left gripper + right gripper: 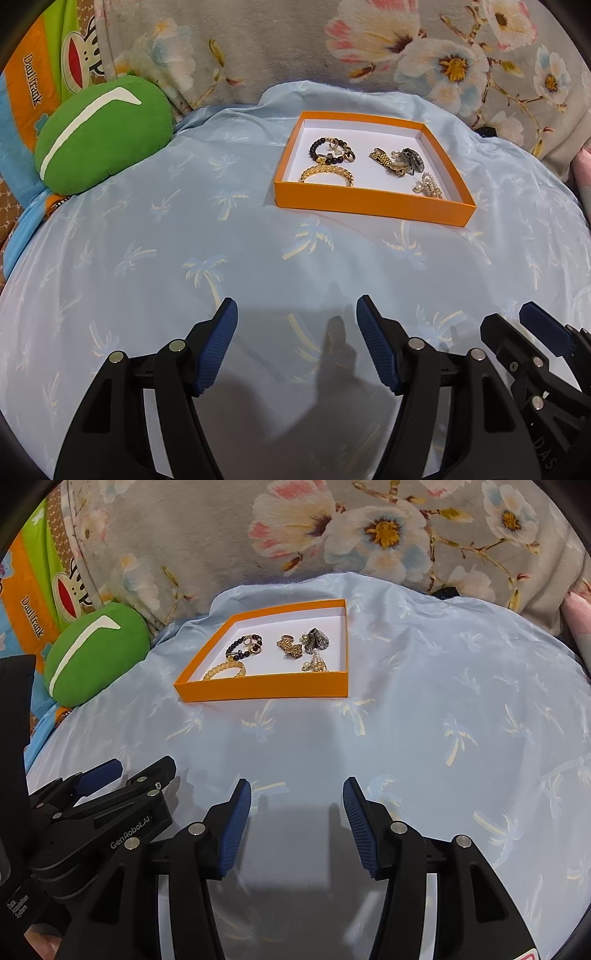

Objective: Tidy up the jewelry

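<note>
Jewelry sits in the orange box (373,205) well ahead of both tongs, left (295,343) and right (297,823), each gaping and empty. The chain heap (399,162) looks tangled; grabbing there could drag the pearl piece (428,186) along, I'd guess.

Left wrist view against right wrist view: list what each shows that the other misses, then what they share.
Only the left wrist view: the right gripper seen from the side at the right edge, and the left gripper's open, empty jaws head-on.

Only the right wrist view: the left gripper at the left edge with its white lettering, and the right gripper's open, empty jaws head-on.

Both: the orange tray of jewelry, green cushion, palm-print sheet, floral blanket.
</note>
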